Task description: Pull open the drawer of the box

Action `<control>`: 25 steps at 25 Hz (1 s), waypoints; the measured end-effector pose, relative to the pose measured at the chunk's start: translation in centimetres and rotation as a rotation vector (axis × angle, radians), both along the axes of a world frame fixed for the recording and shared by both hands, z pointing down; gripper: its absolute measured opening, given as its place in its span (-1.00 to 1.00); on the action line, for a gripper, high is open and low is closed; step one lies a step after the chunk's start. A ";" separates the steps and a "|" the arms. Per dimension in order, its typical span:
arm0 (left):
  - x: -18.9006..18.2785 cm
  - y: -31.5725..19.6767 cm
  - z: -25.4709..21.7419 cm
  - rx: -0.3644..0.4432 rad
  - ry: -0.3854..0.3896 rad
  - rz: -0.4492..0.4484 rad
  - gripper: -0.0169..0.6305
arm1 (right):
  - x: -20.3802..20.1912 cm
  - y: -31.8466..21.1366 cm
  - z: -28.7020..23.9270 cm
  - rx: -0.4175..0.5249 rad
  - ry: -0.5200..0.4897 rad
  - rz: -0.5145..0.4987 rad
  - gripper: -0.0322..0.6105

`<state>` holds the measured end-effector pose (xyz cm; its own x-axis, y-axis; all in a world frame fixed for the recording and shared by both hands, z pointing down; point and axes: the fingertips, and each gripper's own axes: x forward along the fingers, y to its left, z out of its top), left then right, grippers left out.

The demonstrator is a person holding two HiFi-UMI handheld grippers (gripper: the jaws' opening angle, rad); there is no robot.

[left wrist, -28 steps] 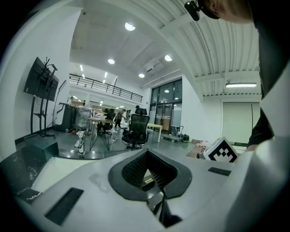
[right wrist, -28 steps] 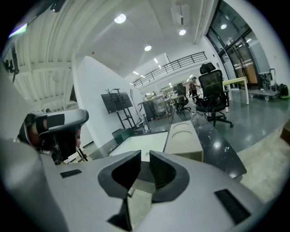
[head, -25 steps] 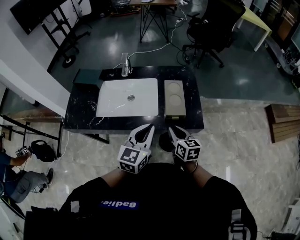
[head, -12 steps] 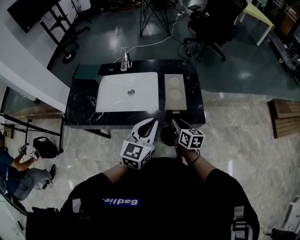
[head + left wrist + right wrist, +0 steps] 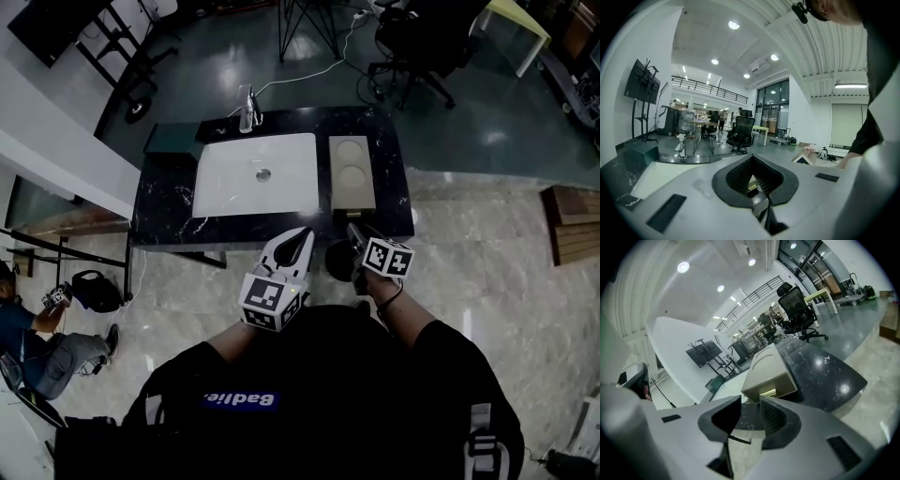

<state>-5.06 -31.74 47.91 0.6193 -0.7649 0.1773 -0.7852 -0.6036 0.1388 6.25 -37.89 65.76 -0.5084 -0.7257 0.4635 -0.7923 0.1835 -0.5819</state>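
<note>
facing the box [image 5: 767,367], right tool [image 5: 750,400] parted.

Bare counter [image 5: 371,225] before box [image 5: 352,173] (sink [image 5: 253,178] beside)

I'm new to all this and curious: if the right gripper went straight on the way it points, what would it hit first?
Most likely the near end of the beige box, framed between the right gripper's open jaws, on the black counter. Depth is hard to judge.
</note>
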 end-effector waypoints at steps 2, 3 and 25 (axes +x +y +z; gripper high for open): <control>0.1 0.1 0.0 0.002 -0.008 0.001 -0.97 | 0.1 -0.3 0.1 -0.007 -0.006 0.007 -0.59; 0.1 0.2 0.0 0.002 -0.013 0.000 -0.97 | 0.0 -0.4 0.3 -0.015 -0.014 0.011 -0.59; -1.7 0.7 0.4 -0.031 -0.003 -0.061 -0.97 | 0.7 -3.0 4.0 -0.127 -0.168 0.116 -0.59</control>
<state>-6.72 -31.08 48.30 0.5708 -0.7955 0.2034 -0.8210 -0.5497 0.1541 6.97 -40.85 69.71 -0.5031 -0.7250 0.4703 -0.6936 0.0141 -0.7202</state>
